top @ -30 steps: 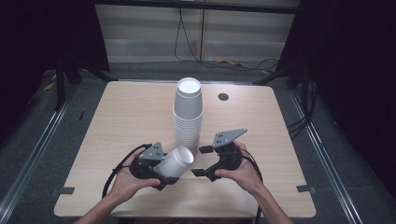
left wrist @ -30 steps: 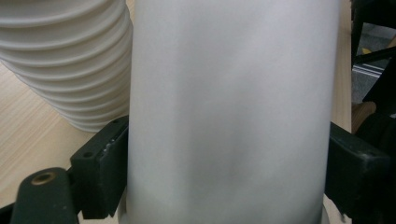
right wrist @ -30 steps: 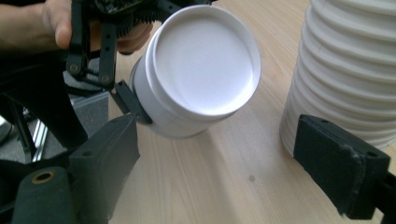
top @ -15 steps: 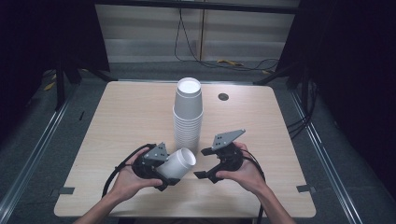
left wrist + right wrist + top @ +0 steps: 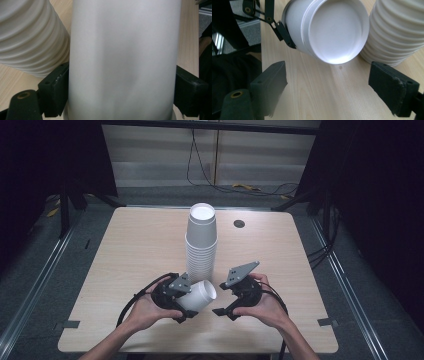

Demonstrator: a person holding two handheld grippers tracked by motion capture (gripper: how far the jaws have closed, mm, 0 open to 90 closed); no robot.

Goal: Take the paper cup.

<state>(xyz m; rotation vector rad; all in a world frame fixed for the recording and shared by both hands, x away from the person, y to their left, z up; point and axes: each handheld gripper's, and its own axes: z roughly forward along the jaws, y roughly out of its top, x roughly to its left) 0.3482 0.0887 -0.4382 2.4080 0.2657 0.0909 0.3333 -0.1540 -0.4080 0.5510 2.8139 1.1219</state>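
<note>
The stack of white paper cups (image 5: 201,240) stands upside down near the middle of the wooden table (image 5: 130,250), bases up, and one loose cup (image 5: 198,296) lies on its side in the left gripper (image 5: 192,302) just in front of the stack's foot. Judging from how things lie, the work is either adding this cup to the stack or having taken it off; which of the two cannot be told, and the cup is neither on the stack nor set down on the table. If it is to go on, what is left is to turn it base-up, lift it above the top of the stack and lower it over the uppermost cup. In the left gripper view the cup's wall (image 5: 122,60) sits between the two black jaws, which press on it from either side low down near its rim, so the jaws are pinching the cup, with the ribbed rims of the stack (image 5: 30,37) close beside it. The right gripper (image 5: 231,302) rests near the cup, apart from it; in the right gripper view its jaws stand spread with bare table between them, and the cup's base (image 5: 335,30) faces them from just beyond, not within reach of either pad.
</note>
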